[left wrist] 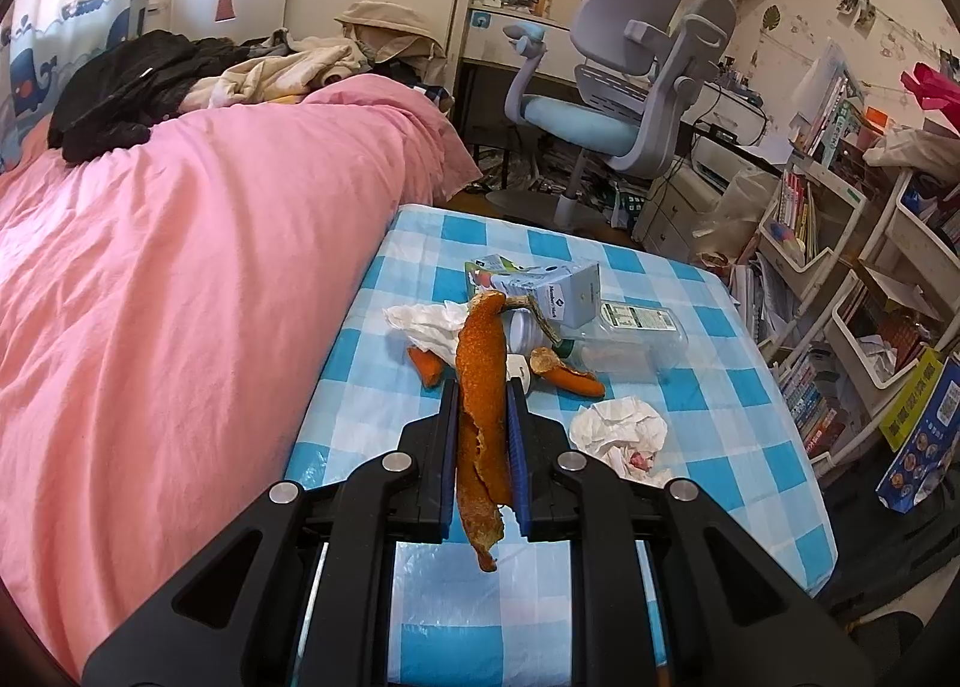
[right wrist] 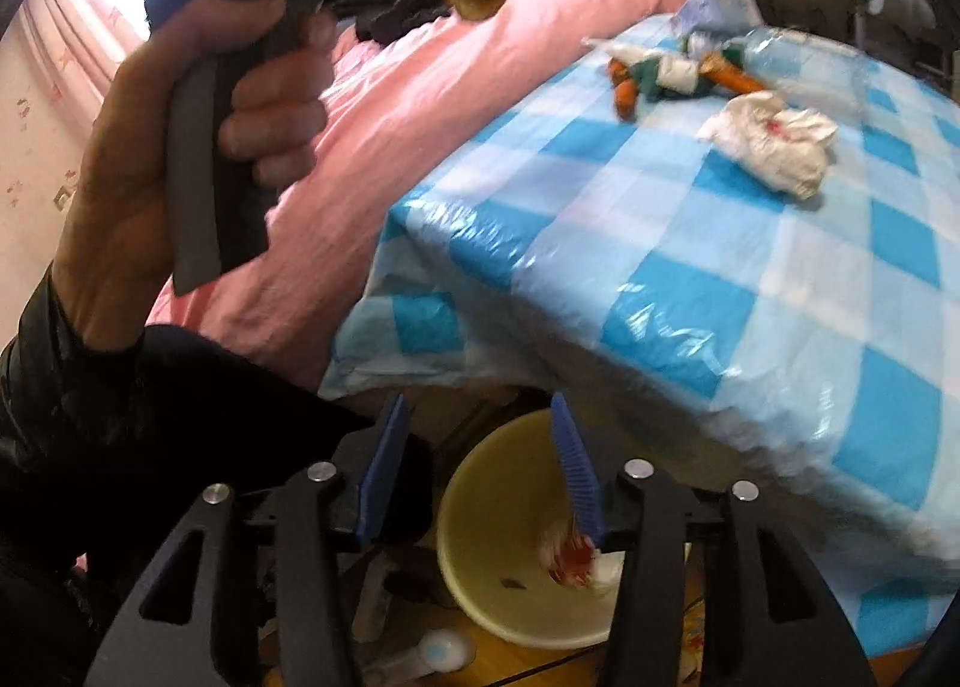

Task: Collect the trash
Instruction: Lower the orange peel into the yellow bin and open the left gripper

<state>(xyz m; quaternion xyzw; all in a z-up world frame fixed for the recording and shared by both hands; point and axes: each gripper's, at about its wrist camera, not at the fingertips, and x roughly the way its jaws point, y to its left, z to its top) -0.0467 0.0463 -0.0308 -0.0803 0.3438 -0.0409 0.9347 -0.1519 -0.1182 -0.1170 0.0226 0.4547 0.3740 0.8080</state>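
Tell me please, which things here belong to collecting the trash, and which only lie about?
Job:
- orange peel strip in left gripper
- crumpled tissue
- carton
- plastic bottle
- yellow bin

Lying about:
- pink bedcover
- desk chair
- books

Our left gripper (left wrist: 480, 393) had matte black linkage arms with round silver pins and ribbed blue pads. Our right gripper (right wrist: 474, 405) was built the same. Our left hand (right wrist: 198, 147) gripped a grey-and-black handle, and we wore a glossy black sleeve (right wrist: 36, 363).
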